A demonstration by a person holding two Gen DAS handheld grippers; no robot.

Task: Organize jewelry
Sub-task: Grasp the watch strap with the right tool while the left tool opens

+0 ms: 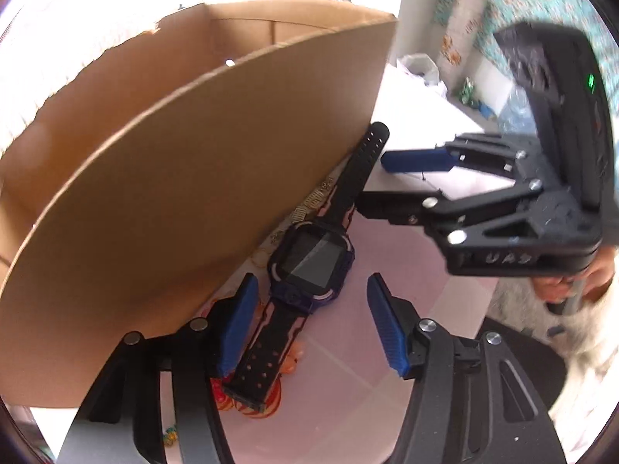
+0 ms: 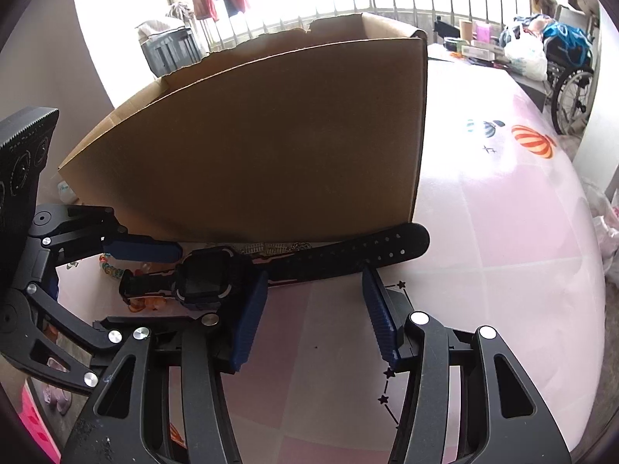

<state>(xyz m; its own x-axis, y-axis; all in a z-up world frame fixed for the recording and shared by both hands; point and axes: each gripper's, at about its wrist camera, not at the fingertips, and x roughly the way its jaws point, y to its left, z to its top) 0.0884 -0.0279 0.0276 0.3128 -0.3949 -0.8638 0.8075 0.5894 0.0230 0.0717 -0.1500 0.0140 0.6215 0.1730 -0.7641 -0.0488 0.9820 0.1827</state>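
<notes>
A smartwatch (image 1: 313, 259) with a dark blue case and a black perforated strap lies flat on the pink tablecloth, right against the front wall of a cardboard box (image 1: 193, 154). My left gripper (image 1: 309, 309) is open and straddles the watch; the strap runs close by its left pad (image 1: 240, 324) and the right pad stands well clear. In the right wrist view the watch (image 2: 205, 274) lies along the box (image 2: 271, 135). My right gripper (image 2: 315, 309) is open and empty, its tips just short of the strap's long end. A silver chain (image 2: 271, 248) lies at the box's foot.
A coloured bead bracelet (image 2: 108, 266) lies near the left gripper's fingers. The tablecloth (image 2: 503, 232) carries balloon prints. A wheelchair (image 2: 572, 89) and bags stand beyond the table's far right edge. A person's hand (image 1: 561, 282) holds the right gripper's handle.
</notes>
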